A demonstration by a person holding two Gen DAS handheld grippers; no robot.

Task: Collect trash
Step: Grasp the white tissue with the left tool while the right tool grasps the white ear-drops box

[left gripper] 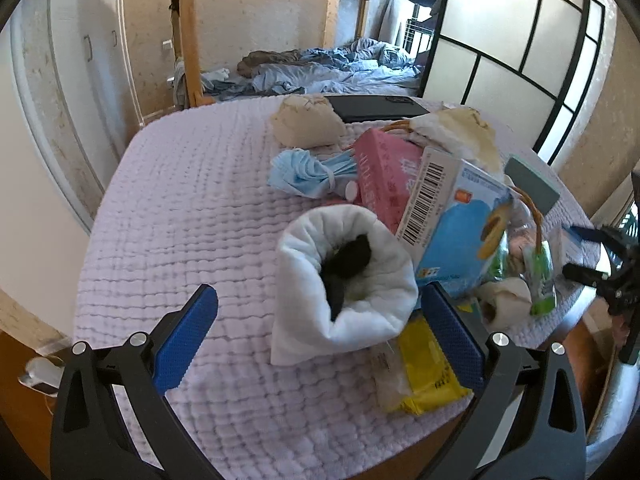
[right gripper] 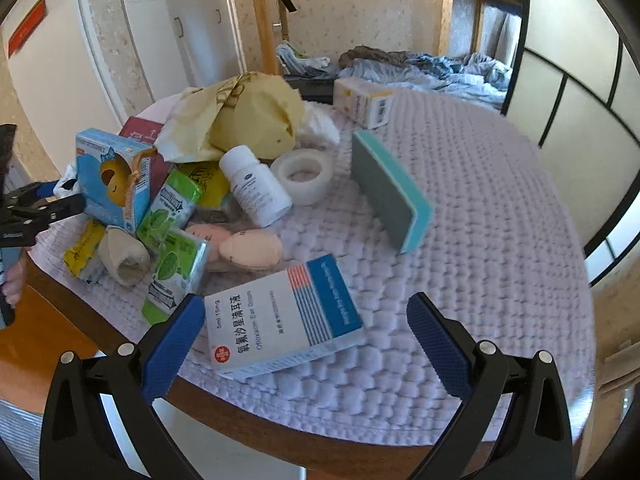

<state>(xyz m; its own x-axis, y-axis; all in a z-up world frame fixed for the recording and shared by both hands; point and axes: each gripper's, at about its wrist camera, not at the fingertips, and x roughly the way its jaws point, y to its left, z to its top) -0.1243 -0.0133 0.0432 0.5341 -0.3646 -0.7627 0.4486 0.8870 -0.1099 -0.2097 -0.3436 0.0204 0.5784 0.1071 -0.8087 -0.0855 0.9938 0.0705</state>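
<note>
Bracketing item one: left tool (left gripper: 320, 344), jaws spread wide, nothing held, set either side of a white rolled cloth (left gripper: 344, 276) on the quilted counter (left gripper: 180, 208). Cloth: soft, light, compressible, dark wad in its open mouth; likely to fold under pressure, so pinch across the thick rolled rim rather than the loose flap at 7 o'clock.

Item two: yellow wrapper (left gripper: 428, 368), at 5 o'clock of the cloth, touching the tool's right finger. Thin, slick film; probably best nipped at an edge.

Item three: right tool (right gripper: 306, 340), jaws also wide and empty, straddling an ear-drop box (right gripper: 280, 320) near the counter's front edge. Cardboard, light, stiff along its edges, crushable on its broad face; grip across the narrow sides.

Further out, 10 to 11 o'clock of the box: green sachets (right gripper: 172, 216), cardboard tube (right gripper: 124, 258), blue carton (right gripper: 112, 176), white pill bottle (right gripper: 256, 184) (smooth, apt to roll), tape roll (right gripper: 306, 176). At 1 o'clock: sponge block (right gripper: 390, 192), springy, tilted on edge.

No trash receptacle in view.
</note>
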